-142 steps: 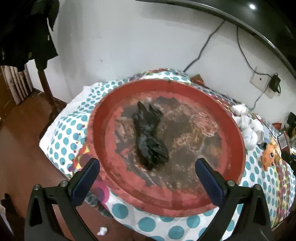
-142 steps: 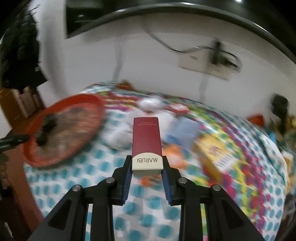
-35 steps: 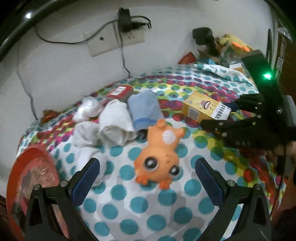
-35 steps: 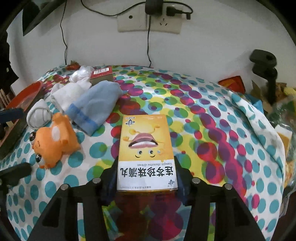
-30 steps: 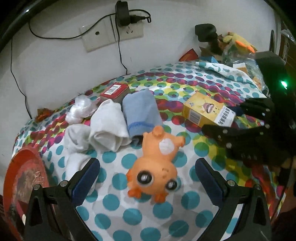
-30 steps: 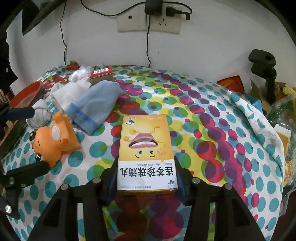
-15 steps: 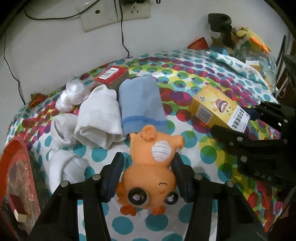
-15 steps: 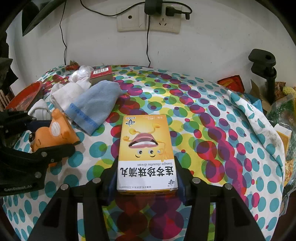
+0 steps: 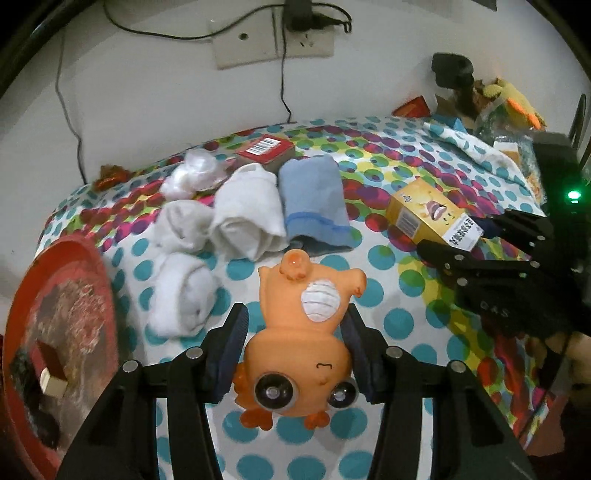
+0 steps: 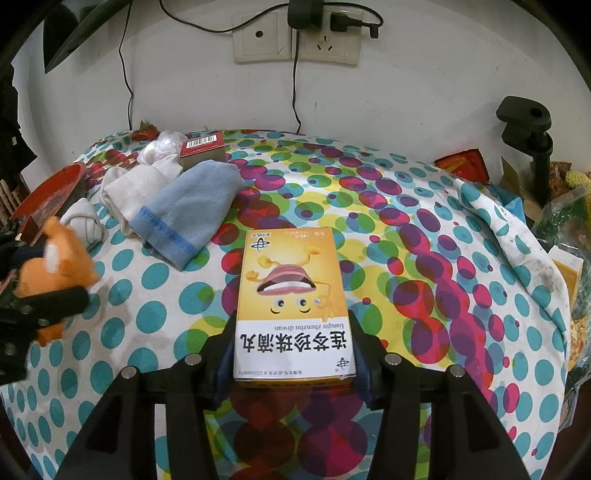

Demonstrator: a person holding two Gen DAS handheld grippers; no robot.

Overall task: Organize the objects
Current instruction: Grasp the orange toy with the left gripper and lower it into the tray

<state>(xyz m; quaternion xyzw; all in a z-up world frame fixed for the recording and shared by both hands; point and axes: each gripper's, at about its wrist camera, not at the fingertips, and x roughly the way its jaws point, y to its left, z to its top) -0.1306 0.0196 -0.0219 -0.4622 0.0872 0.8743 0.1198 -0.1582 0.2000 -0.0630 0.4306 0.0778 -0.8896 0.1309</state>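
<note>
An orange big-eyed toy (image 9: 295, 354) sits upside down between the pads of my left gripper (image 9: 294, 321), which is shut on it just above the dotted cloth. From the right wrist view the same toy (image 10: 55, 266) shows at the far left, inside the left gripper (image 10: 40, 275). My right gripper (image 10: 291, 325) is shut on the near end of a yellow medicine box (image 10: 291, 280). In the left wrist view that box (image 9: 432, 218) is tilted in the right gripper (image 9: 452, 236). A red round tray (image 9: 22, 295) lies at the left edge, with a maroon box (image 9: 50, 365) in it.
Rolled white socks (image 9: 247, 214) and a blue sock (image 9: 314, 199) lie behind the toy, and a red barcode box (image 9: 266, 147) sits near the wall. Wall sockets with cables (image 10: 295, 33) hang above. Packets and a black clamp (image 10: 528, 122) crowd the right edge.
My left gripper went from wide open to shut on the orange toy, and the toy now sits closer and a little higher in view. The right gripper and its box have not moved.
</note>
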